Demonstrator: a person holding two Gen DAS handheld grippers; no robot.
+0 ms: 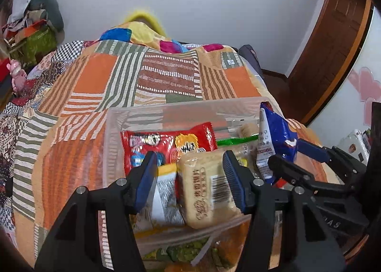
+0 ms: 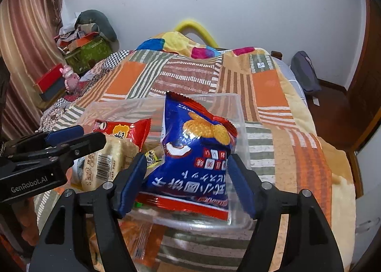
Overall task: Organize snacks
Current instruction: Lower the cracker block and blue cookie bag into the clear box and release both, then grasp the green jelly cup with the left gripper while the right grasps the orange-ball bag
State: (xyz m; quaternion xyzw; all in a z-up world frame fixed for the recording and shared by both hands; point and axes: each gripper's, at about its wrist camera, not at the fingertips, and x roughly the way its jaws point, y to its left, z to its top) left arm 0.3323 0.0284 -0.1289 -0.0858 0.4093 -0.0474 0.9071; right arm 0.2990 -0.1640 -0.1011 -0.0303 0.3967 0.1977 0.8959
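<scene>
A clear plastic bin sits on the quilted bed and holds several snack packs. My left gripper is open above the bin, its fingers astride a beige biscuit pack and a silver-yellow pack. A red snack bag lies behind them. My right gripper is open, its fingers either side of a blue cracker bag that stands upright at the bin's right end. The blue bag also shows in the left wrist view. The left gripper shows in the right wrist view.
The patchwork quilt covers the bed all around the bin. More snack packs lie on the quilt in front of the bin. Boxes and clutter stand at the far left. A wooden door is at the right.
</scene>
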